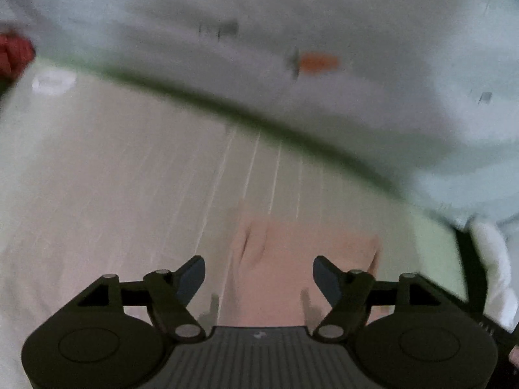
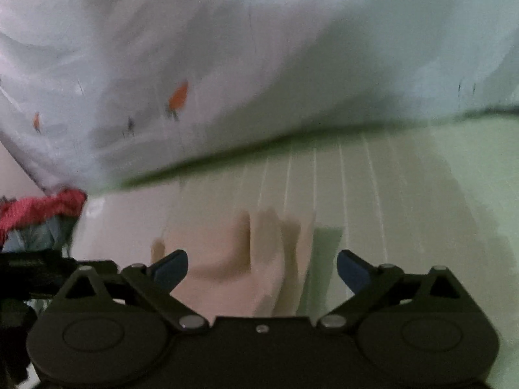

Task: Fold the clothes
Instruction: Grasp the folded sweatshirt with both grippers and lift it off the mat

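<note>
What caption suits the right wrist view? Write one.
Open right gripper above a folded pink garment on a striped surface.

Both views are motion-blurred. Ahead of the left gripper [image 1: 259,275], the pink cloth [image 1: 301,269] runs under the gripper body, near edge hidden. Far left, a red item [image 1: 13,55] is cut off by the picture's edge; unidentifiable.

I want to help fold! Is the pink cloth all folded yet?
Looks partly folded: the pink cloth lies in layers on the table. Nothing is held; left gripper and right gripper are open above it. The red clothes still wait in a heap.
</note>
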Action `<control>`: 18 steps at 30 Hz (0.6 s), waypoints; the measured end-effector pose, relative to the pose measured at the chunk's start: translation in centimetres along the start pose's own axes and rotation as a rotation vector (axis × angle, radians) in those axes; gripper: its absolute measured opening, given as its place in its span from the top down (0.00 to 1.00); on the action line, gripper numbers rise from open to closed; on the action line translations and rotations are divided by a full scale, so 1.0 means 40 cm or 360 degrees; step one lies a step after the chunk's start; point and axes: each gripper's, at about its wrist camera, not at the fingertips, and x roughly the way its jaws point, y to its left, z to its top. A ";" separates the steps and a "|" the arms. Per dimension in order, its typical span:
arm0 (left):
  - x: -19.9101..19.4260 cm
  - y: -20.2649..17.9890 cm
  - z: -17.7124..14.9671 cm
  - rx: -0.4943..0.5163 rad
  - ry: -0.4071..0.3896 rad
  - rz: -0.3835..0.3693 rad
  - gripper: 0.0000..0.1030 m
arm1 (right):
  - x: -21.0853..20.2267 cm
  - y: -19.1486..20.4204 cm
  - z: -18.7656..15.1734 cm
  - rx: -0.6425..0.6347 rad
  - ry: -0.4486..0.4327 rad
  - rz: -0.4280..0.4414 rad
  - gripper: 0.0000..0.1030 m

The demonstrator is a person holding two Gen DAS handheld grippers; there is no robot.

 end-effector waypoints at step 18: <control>0.127 0.007 -0.069 -0.0160 0.0197 -0.0205 0.73 | 0.128 0.038 -0.088 0.0190 0.0272 0.0203 0.45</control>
